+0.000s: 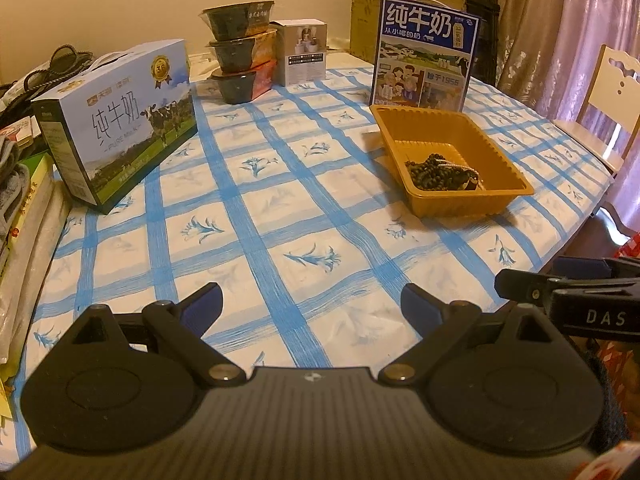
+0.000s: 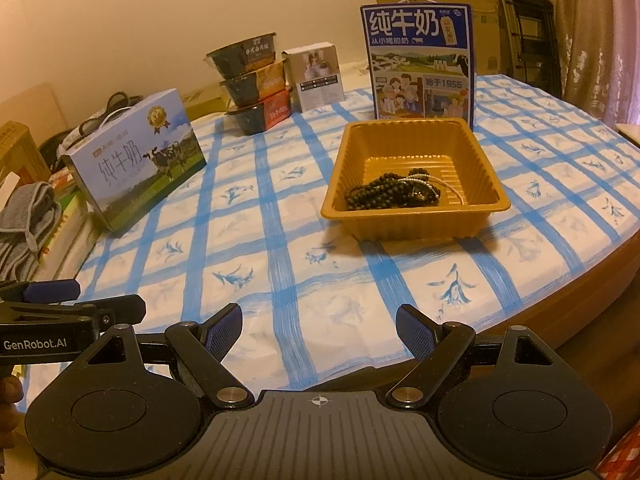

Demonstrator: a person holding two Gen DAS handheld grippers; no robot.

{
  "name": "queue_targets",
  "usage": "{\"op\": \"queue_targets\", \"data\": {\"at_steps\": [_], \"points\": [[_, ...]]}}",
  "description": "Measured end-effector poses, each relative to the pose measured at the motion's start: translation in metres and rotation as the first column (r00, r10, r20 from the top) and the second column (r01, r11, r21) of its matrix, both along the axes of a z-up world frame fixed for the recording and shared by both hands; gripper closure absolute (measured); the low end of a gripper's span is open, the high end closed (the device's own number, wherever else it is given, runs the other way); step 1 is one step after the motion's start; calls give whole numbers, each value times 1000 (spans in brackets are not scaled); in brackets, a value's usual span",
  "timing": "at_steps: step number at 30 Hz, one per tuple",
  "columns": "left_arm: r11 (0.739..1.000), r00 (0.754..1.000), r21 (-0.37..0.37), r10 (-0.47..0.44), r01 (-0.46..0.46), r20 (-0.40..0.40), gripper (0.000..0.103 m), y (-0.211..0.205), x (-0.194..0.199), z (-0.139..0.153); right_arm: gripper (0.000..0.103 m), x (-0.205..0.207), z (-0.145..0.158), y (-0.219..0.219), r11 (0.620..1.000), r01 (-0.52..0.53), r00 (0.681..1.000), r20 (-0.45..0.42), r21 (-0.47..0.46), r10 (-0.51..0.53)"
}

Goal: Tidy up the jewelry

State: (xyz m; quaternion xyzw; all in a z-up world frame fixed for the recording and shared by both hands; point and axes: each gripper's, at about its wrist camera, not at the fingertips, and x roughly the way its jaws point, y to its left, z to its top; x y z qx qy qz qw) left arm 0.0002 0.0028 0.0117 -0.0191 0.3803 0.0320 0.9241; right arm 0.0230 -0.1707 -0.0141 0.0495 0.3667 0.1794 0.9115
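amber plastic tray (image 2: 416,184) sits on the checked bench (image 2: 280,248), in front of the upright blue milk carton (image 2: 420,60); inside it i see a tangle of dark bead strands (image 2: 384,192) with what looks like a thin silvery chain (image 2: 436,184) lying across them, all heaped toward the near end of the tray. no loose jewelry visible on the cloth anywhere else in either view. left tongs (image 1: 311,300) spread wide, nothing between them, held over the near edge of the bench, well apart from the tray. right tongs (image 2: 319,328) also spread, empty, beside the left ones. my judgement: the collecting step looks done, since everything visible is in the tray; whether the strands still need untangling or sorting i cannot tell from here. the other milk box (image 2: 136,160) and stacked bowls (image 2: 252,88) appear uninvolved.
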Motion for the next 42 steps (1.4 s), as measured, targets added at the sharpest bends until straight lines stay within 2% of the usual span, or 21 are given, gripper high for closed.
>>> {"op": "queue_targets", "data": {"at_steps": [42], "points": [[1000, 1000, 4, -1, 1, 0, 8, -3, 1, 0, 19, 3, -1, -1, 1000, 4, 1000, 4, 0, -4]]}}
